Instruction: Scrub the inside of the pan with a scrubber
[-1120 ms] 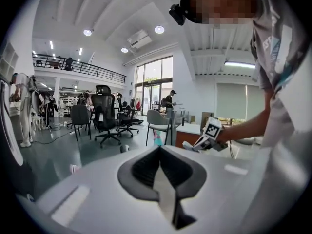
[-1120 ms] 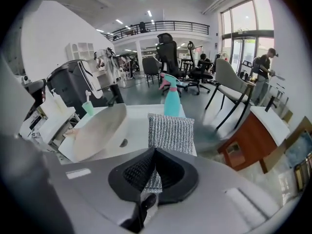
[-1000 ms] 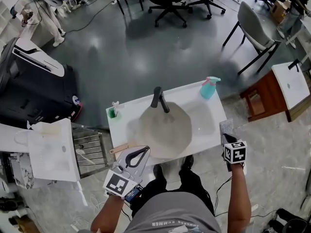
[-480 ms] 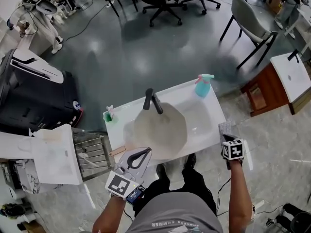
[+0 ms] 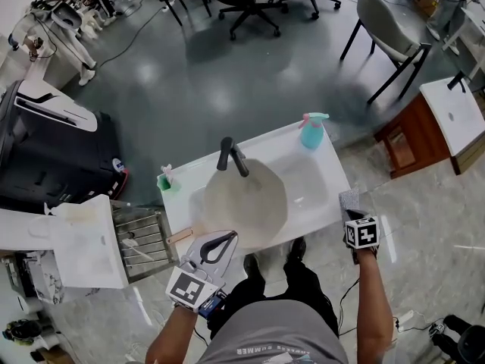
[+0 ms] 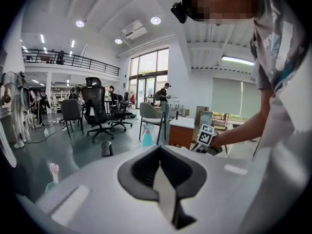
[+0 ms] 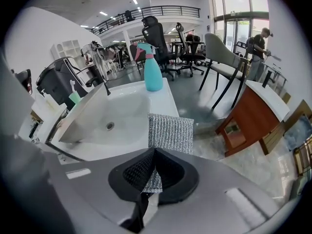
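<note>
The left tool (image 5: 214, 247) is shut tight with nothing in it, near the front of the white sink (image 5: 322, 196). At the sink's right edge, the right tool (image 5: 353, 211) pinches the silver scrubber (image 7: 170, 133).

Shirt (image 5: 265, 332) print, partly readable: "SUMMER"; rest illegible.

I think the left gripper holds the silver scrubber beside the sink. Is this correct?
Not the left one. The right gripper holds the silver scrubber beside the sink. The right gripper view shows its jaws shut on the scrubber's lower edge.
</note>
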Motion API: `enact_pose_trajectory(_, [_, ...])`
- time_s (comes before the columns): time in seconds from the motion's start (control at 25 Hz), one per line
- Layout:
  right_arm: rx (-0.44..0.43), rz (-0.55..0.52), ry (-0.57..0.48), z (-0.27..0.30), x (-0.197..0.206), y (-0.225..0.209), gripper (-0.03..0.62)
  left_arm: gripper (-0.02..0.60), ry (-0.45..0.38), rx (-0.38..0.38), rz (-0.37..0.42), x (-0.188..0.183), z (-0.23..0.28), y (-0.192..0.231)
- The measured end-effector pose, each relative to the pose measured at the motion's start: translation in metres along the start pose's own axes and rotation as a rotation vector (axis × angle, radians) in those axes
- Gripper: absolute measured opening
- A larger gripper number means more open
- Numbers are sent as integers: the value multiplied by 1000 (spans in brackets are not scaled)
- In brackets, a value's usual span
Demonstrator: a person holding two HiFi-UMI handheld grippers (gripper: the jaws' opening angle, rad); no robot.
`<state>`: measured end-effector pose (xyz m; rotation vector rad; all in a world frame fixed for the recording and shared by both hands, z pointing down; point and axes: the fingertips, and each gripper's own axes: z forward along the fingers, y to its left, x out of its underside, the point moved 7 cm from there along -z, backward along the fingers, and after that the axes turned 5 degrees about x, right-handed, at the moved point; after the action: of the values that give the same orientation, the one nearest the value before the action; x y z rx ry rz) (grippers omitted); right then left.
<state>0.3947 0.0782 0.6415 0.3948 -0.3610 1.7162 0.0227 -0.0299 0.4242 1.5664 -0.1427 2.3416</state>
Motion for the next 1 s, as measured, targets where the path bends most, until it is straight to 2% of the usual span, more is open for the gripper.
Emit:
enact_pose_trajectory(0.44, [-12,-17,52,20,8,1,23,2,12,5,-15,7,6,0])
enact_pose_trajectory(0.8, [34,-6,63,24,2,6,63,2,26,31,-23,18,8,11])
enact_pose_trajectory(1.0, [67,26,15,6,-1,9,71,2,9,32,-1,17,-2,18])
